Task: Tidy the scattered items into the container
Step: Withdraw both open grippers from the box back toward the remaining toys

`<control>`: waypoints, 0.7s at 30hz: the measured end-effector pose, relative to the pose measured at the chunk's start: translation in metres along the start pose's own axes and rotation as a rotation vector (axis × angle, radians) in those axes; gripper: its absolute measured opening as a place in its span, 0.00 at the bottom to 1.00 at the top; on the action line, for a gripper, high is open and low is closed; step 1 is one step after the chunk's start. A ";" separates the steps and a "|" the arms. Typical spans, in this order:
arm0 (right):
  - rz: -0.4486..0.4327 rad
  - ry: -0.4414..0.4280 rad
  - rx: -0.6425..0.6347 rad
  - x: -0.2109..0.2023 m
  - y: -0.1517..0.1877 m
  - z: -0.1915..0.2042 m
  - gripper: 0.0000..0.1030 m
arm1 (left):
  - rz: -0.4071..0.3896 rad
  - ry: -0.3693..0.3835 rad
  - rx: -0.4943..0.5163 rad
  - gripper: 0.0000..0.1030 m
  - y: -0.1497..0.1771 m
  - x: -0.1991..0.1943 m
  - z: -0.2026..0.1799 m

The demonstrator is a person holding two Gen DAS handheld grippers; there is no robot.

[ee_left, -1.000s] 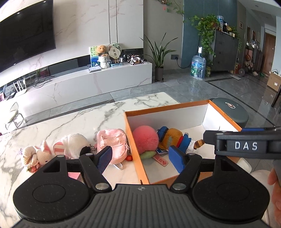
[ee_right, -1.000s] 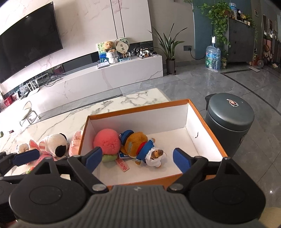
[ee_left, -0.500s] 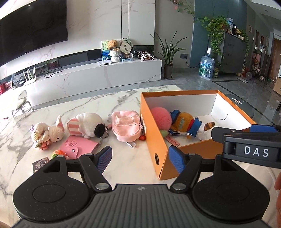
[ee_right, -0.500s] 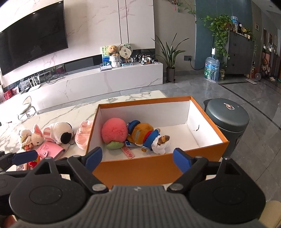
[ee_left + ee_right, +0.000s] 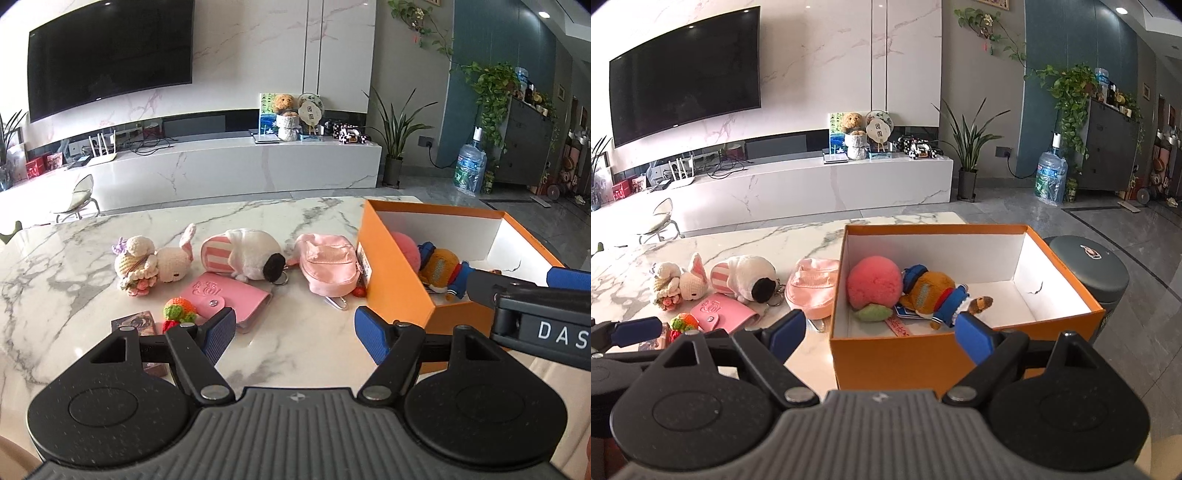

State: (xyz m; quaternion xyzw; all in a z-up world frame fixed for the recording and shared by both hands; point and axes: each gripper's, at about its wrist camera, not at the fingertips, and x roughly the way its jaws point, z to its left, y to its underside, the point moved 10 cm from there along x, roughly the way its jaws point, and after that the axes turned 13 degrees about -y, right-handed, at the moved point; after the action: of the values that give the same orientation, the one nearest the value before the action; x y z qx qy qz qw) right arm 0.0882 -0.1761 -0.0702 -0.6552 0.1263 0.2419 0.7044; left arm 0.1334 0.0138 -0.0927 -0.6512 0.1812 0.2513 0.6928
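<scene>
Left wrist view: the left gripper [image 5: 294, 326] is held wide open and empty above the marble table [image 5: 66, 258], as is the right gripper [image 5: 879, 334]. Soft, light toys lie there; the pink pouch [image 5: 327, 267], just beside the orange box [image 5: 391, 280], is probably best pinched mid-body. A peach plush [image 5: 873, 282] and bear [image 5: 932, 293] are already boxed.

left tongs [image 5: 295, 328] agape, empty, right tongs [image 5: 879, 332] likewise

**Two wrist views, low over my table**

My left camera looks forward and down across the marble table [image 5: 295, 221] at the scattered toys. My right one sits close above the orange box [image 5: 923, 358]. Both share box, toys and TV wall.
</scene>
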 end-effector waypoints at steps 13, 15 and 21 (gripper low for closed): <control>-0.019 -0.145 -0.144 0.037 0.003 0.074 0.87 | 0.026 -0.141 -0.112 0.82 0.009 0.017 0.076; -0.002 -0.166 -0.144 0.046 0.005 0.083 0.87 | 0.045 -0.153 -0.128 0.82 0.012 0.022 0.085; 0.038 -0.198 -0.178 0.066 0.014 0.100 0.87 | 0.085 -0.174 -0.150 0.82 0.023 0.037 0.102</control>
State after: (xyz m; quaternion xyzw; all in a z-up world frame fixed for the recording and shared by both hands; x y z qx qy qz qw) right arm 0.1235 -0.0654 -0.1039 -0.6856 0.0463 0.3290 0.6477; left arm 0.1418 0.1196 -0.1236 -0.6689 0.1285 0.3487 0.6437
